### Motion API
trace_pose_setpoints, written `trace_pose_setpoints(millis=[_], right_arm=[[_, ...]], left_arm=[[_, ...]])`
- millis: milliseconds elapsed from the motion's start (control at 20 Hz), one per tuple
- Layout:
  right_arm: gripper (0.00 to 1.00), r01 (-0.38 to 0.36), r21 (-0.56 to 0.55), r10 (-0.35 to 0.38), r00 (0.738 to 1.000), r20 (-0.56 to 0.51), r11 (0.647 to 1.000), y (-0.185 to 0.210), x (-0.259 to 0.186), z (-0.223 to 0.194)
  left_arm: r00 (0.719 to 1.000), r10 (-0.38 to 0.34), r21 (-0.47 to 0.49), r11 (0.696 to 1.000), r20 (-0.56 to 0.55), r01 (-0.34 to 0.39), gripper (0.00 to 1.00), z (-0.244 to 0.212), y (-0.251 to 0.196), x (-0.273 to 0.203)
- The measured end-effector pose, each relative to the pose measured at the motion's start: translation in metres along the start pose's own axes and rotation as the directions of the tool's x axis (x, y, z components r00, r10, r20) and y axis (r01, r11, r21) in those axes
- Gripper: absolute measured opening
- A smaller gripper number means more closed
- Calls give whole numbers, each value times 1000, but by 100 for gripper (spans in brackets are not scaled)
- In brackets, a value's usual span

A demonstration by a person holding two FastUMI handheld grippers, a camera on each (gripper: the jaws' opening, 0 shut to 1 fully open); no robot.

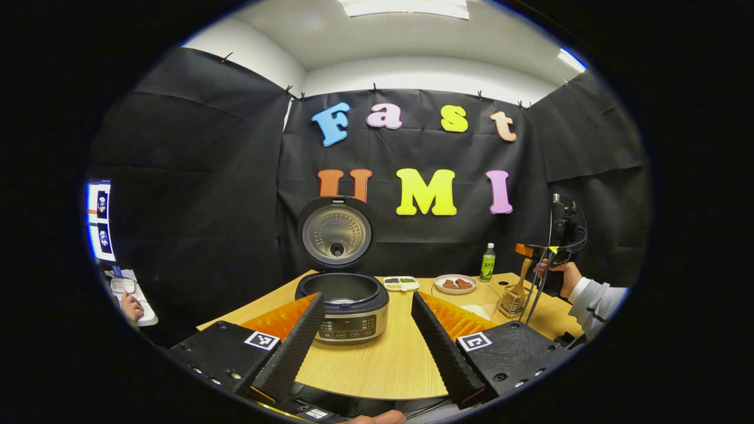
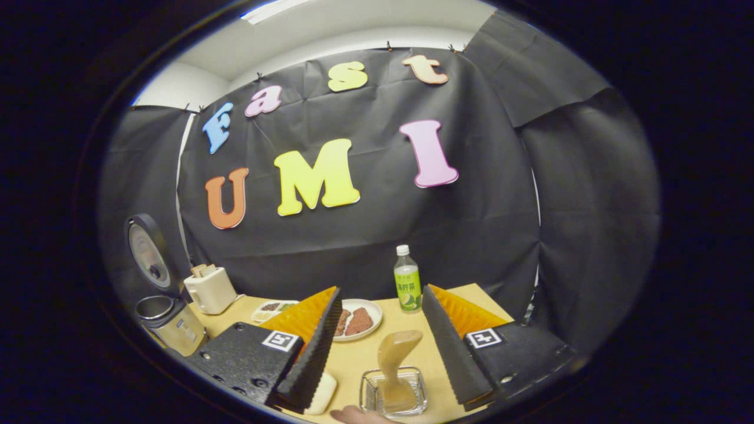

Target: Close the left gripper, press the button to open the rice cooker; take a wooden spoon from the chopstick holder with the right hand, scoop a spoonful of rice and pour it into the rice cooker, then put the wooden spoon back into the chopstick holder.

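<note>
Item 1: silver rice cooker [image 1: 352,312], lid up for filling; our right gripper [image 2: 377,347] open above pale wooden spoon [image 2: 396,353]; left gripper [image 1: 368,335] open.

Pale wood-grain surface [image 1: 389,359], smooth and matt. On it sits the rice cooker with a brushed-metal body [image 1: 352,306], its lid lining shiny steel and its rim glossy black. The light wooden spoon [image 2: 396,353] has a satin sheen and stands in a clear glassy square holder [image 2: 393,393]. The green plastic bottle [image 2: 407,286] gleams; the white plate [image 2: 359,321] is glossy.
</note>
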State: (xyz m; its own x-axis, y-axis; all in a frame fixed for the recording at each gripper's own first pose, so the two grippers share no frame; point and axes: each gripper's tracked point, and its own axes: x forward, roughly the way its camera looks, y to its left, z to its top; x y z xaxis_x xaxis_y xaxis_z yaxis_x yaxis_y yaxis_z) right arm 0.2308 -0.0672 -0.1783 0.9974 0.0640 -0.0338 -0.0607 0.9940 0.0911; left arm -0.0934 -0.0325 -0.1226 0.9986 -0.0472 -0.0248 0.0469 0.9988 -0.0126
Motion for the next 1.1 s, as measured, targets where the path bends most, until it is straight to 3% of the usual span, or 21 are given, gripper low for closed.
trace_pose_setpoints(millis=[50,100,650,800,950,1100], right_arm=[[96,18,-17,-18,1000,13,1000,-3,-7,7],[100,38,-25,-37,999,27,999,-6,-14,14],[100,67,19,-66,998,-15,998,16,-125,39],[100,104,27,-105,994,24,994,7,-157,49],[99,126,38,-127,990,53,991,6,-187,54],[100,90,68,-94,994,60,994,15,-214,51]], left_arm=[[1000,-5,-5,1000,5,5,95,3,-2,2],[1000,-14,-9,1000,16,15,94,7,-6,5],[1000,8,11,1000,12,-8,94,42,14,54],[997,57,56,997,49,-60,94,70,29,69],[997,24,67,997,72,-29,94,96,22,85],[997,11,109,994,74,-19,94,124,23,105]])
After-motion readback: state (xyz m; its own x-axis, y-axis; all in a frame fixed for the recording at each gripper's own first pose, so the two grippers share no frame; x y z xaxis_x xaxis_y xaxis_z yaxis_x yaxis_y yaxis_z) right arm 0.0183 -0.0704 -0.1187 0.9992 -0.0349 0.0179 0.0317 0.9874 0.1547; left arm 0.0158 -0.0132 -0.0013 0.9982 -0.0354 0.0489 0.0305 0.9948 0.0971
